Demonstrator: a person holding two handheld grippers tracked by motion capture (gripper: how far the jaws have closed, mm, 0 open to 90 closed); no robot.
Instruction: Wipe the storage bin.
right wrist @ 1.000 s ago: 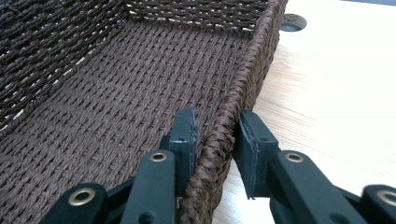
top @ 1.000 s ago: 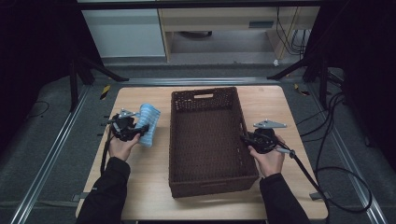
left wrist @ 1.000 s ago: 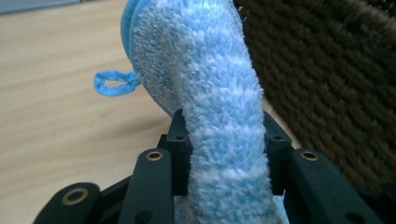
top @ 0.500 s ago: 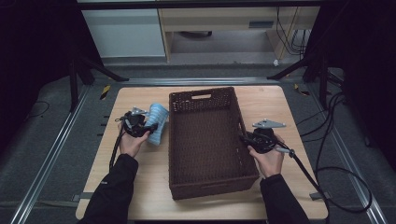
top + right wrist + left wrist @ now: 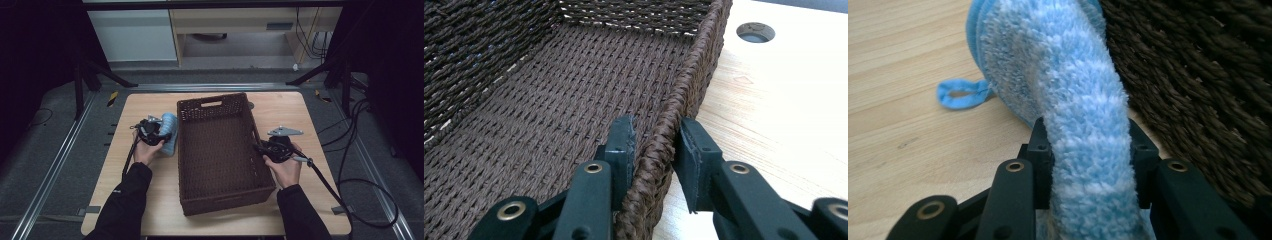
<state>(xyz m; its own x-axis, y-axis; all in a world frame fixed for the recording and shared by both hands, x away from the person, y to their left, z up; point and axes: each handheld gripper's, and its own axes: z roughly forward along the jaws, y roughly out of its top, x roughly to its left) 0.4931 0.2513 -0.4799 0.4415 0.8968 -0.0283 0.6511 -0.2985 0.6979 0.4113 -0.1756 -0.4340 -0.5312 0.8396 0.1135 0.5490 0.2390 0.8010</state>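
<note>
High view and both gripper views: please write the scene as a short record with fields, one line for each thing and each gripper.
table: pale wood top, round hole near the far side
basket: dark brown woven tray, nothing inside, handle slot in its far wall
cloth: fluffy blue-and-white cloth with a blue loop, outside the basket beside its left wall
left gripper: shut on the cloth, jaws have just been closing further
right gripper: shut on the basket's right wall, one jaw inside, one outside
</note>
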